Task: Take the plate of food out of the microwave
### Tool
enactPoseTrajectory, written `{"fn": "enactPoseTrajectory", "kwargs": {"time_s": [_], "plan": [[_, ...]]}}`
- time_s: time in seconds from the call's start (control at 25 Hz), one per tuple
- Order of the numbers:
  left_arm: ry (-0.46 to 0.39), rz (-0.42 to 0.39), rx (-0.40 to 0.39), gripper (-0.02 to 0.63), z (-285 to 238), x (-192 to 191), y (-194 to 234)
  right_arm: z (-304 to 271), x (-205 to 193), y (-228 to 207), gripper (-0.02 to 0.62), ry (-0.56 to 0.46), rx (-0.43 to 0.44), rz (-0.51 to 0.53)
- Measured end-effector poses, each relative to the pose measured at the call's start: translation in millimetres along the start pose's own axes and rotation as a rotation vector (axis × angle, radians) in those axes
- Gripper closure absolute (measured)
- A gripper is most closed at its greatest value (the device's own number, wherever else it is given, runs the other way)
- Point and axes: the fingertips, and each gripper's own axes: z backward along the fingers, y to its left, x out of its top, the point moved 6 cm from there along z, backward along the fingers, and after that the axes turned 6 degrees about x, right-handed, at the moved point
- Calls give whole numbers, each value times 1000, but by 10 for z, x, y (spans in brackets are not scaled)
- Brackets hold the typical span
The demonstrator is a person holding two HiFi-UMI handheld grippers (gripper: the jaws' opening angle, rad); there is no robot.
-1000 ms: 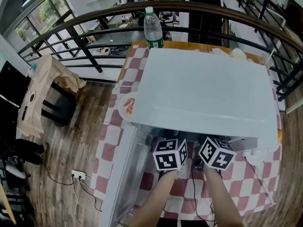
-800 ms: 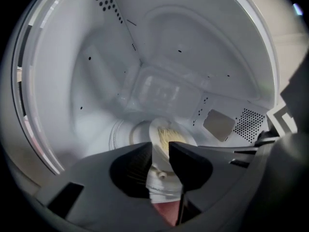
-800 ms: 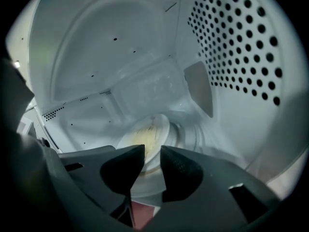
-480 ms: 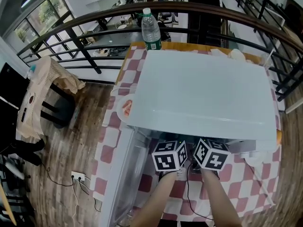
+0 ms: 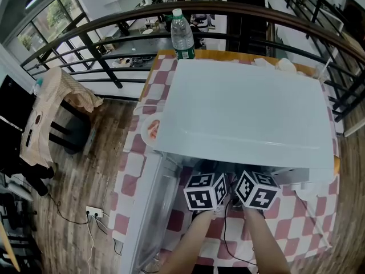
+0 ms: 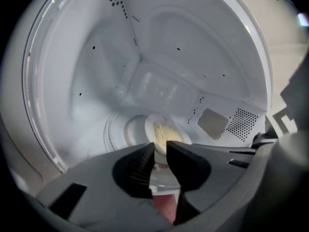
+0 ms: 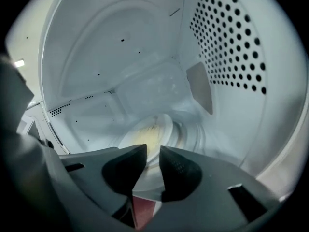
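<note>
Left tongs (image 6: 160, 148) and right tongs (image 7: 152, 150): narrow gaps, just been closing. Near rim of plate of food (image 6: 166, 129) between each pair, presumably for a level two-sided lift. Firm pinch unconfirmed. Plate lodged deep within microwave (image 6: 87, 95), on its turntable.

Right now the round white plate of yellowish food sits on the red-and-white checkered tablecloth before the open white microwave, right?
No. The round white plate of yellowish food sits inside the open white microwave, not on the red-and-white checkered tablecloth before it. Both gripper views show it there.
</note>
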Motion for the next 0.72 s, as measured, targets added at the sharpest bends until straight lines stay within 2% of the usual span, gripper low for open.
{"fn": "enactPoseTrajectory", "kwargs": {"time_s": [0.72], "plan": [[2,28,-13,532,299,-127,-102,256,-143,35,508,12,-22,-31]]}}
